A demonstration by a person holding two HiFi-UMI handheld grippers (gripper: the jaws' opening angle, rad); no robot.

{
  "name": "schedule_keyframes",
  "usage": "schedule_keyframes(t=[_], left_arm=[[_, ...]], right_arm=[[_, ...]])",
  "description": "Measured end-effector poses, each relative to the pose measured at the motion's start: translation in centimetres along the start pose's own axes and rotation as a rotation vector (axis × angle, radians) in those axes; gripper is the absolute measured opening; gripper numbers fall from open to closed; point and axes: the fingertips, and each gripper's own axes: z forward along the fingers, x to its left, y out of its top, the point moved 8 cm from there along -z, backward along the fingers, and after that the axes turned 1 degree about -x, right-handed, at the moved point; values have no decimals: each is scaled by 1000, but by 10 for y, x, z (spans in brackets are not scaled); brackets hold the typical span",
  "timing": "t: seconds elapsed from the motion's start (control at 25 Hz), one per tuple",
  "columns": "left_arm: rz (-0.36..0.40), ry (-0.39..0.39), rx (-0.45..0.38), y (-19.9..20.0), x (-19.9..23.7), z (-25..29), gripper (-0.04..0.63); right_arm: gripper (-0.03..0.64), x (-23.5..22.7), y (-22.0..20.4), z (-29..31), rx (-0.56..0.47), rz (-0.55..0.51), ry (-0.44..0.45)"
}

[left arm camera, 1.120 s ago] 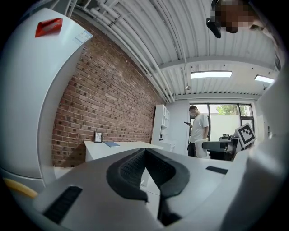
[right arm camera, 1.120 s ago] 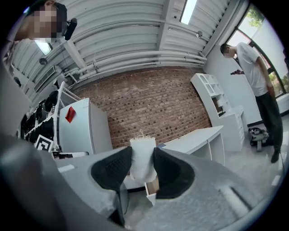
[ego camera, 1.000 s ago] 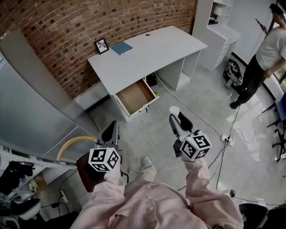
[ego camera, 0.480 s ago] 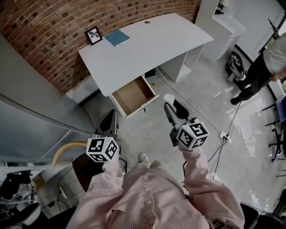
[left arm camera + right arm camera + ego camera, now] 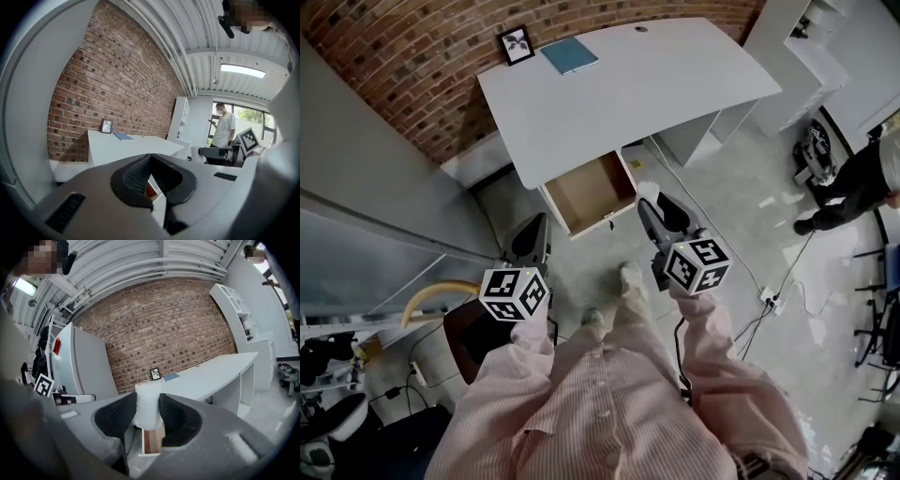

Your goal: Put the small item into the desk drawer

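Observation:
A small white item (image 5: 147, 414) sits pinched between the pads of my right gripper (image 5: 147, 404). In the head view the right gripper (image 5: 658, 210) hovers over the floor just right of the open desk drawer (image 5: 590, 192), whose brown inside looks empty. The drawer (image 5: 152, 439) shows below the held item in the right gripper view. My left gripper (image 5: 532, 237) hangs left of the drawer, lower in the frame. Its jaws (image 5: 150, 158) meet at the tips with nothing between them. The white desk (image 5: 619, 89) stands against the brick wall.
On the desk's far edge are a picture frame (image 5: 517, 44) and a blue book (image 5: 569, 55). A grey cabinet (image 5: 366, 216) stands at left, a white shelf unit (image 5: 797, 56) at top right. A person (image 5: 862, 178) stands at right. A power strip (image 5: 766, 295) and cables lie on the floor.
The view has come closer to the desk, and the drawer now lies just ahead of both grippers. The right gripper still holds the white item.

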Motion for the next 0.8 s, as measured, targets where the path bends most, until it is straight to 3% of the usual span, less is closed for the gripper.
schedule_keyframes(t=[0.32,0.8], left_arm=[[-86,104,100,-33,16,50,0],[-248,247,182,-65,27,110,0]], right_arm=[[153,-45,-22,67,177,-19,87],[153,-94,-46,156,451,-97,247]])
